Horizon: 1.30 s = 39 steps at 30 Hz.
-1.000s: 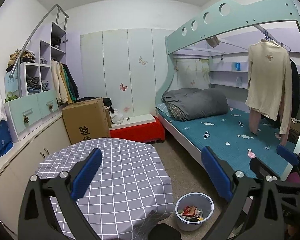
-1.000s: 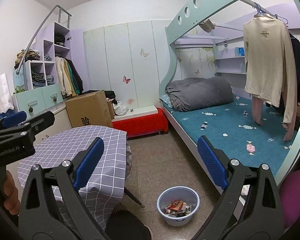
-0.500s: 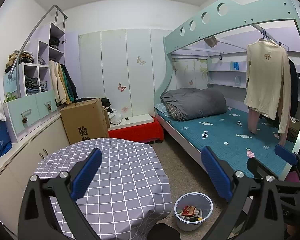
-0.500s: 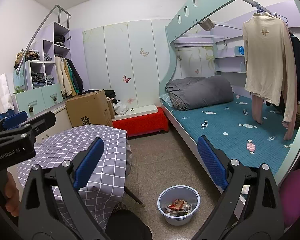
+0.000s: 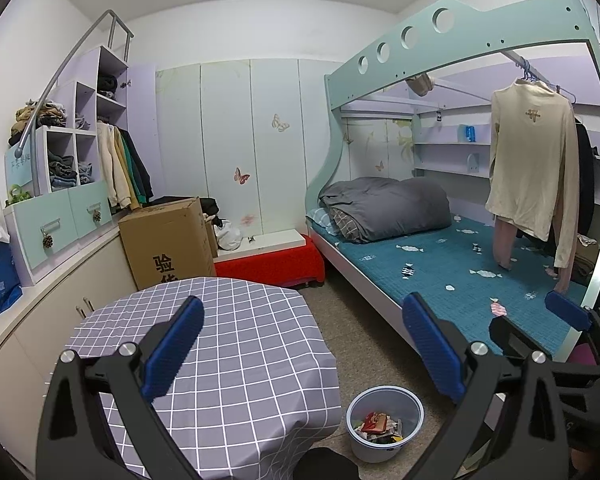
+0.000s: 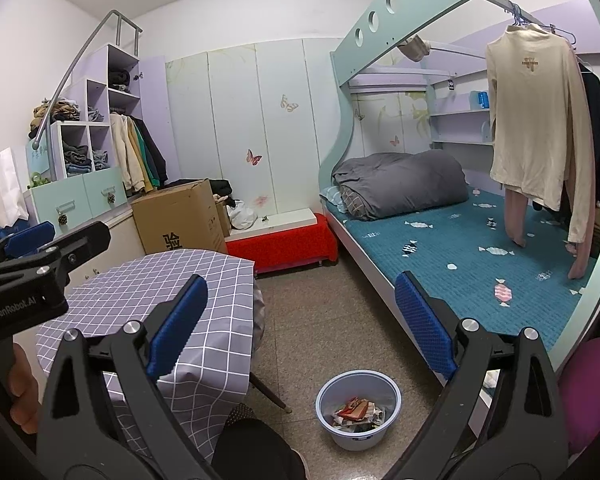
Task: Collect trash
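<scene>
The small white wastebasket (image 5: 385, 424) stands on the speckled floor, and everything here is placed from it. Crumpled wrappers (image 5: 376, 426) in red and mixed colours lie inside it, covering its bottom. Just to its left hangs the edge of the grey checked tablecloth over the round worktop (image 5: 228, 344), whose top carries nothing. To the wastebasket's right runs the white side rail of the bunk bed (image 5: 452, 268) with a teal mattress; a grey duvet (image 5: 388, 208) is bundled at the bed's far end. Beyond the wastebasket, past the worktop, a cardboard box (image 5: 168, 240) stands beside a low red-covered bench (image 5: 272, 264).

The left gripper (image 5: 300, 344) hovers above the worktop's near edge, up and left of the wastebasket, its blue-padded fingers spread wide and holding nothing. The right gripper (image 6: 300, 320) hangs over the floor above the wastebasket (image 6: 358, 408), fingers likewise spread wide and empty. A hand (image 6: 22, 392) grips the left gripper's handle.
</scene>
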### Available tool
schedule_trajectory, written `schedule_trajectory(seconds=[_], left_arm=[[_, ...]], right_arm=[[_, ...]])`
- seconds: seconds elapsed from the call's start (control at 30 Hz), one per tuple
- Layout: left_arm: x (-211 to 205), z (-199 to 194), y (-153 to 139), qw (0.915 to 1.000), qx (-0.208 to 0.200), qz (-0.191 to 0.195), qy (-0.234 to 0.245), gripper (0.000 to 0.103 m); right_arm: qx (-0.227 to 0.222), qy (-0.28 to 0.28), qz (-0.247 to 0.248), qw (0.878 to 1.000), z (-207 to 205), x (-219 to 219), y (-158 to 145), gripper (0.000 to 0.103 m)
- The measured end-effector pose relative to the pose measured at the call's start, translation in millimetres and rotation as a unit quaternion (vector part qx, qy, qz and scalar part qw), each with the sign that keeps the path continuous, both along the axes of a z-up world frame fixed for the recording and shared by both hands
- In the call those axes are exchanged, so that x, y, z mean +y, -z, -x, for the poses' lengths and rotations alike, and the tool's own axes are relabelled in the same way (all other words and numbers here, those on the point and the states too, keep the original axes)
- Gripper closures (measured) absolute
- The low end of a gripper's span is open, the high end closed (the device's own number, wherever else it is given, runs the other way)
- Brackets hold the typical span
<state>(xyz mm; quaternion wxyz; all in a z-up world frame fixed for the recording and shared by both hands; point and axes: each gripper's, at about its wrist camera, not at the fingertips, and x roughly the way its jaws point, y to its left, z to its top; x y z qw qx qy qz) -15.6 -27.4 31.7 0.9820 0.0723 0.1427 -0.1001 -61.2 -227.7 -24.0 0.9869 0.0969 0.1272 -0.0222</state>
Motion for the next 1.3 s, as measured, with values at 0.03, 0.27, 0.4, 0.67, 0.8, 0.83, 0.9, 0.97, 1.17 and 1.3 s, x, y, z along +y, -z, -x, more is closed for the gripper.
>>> schedule_trajectory(seconds=[0.03,0.27,0.4,0.67,0.8,0.83,0.9,0.97,1.17,1.3], left_arm=[[0.0,0.1,-0.3,1.0,0.0,0.0,0.0,0.005],[-0.1,0.2,-0.5,1.0,0.0,0.0,0.001,0.005],[-0.4,0.3,-1.0,1.0,-0.001,-0.002,0.002,0.005],[-1.0,0.0,-1.8,1.0,-0.002,-0.004,0.003,0.005],[-0.6,-0.2,-1.4,1.0,-0.001,-0.005,0.005,0.005],[-1.0,0.0,-1.2,1.0,-0.001,-0.005,0.005,0.005],[-0.5,0.1,-1.2,1.0,-0.002,-0.005,0.005,0.005],[-0.8,0.1,-1.0,1.0,-0.001,-0.005,0.005,0.005],[-1.5,0.5,-0.9,1.0,-0.001,-0.005,0.005,0.005],[-0.9,0.3,-0.8,1.0,-0.001,-0.005,0.005,0.005]], right_arm=[[0.0,0.0,0.0,1.0,0.3,0.1,0.1,0.01],[-0.001,0.0,-0.001,1.0,0.2,-0.3,-0.5,0.01],[-0.001,0.0,0.0,1.0,-0.2,-0.1,-0.5,0.01],[0.001,0.0,0.0,1.0,-0.6,-2.1,0.3,0.01],[0.001,-0.001,-0.001,1.0,-1.0,-3.4,0.2,0.01],[0.001,-0.001,0.0,1.0,-0.8,-3.6,0.4,0.01],[0.001,-0.001,0.0,1.0,-1.1,-3.8,0.0,0.01],[0.001,-0.001,0.0,1.0,-1.2,-3.9,0.0,0.01],[0.003,-0.001,0.0,1.0,-1.3,-4.8,1.0,0.01],[0.003,-0.001,-0.001,1.0,-0.6,-4.9,1.8,0.01]])
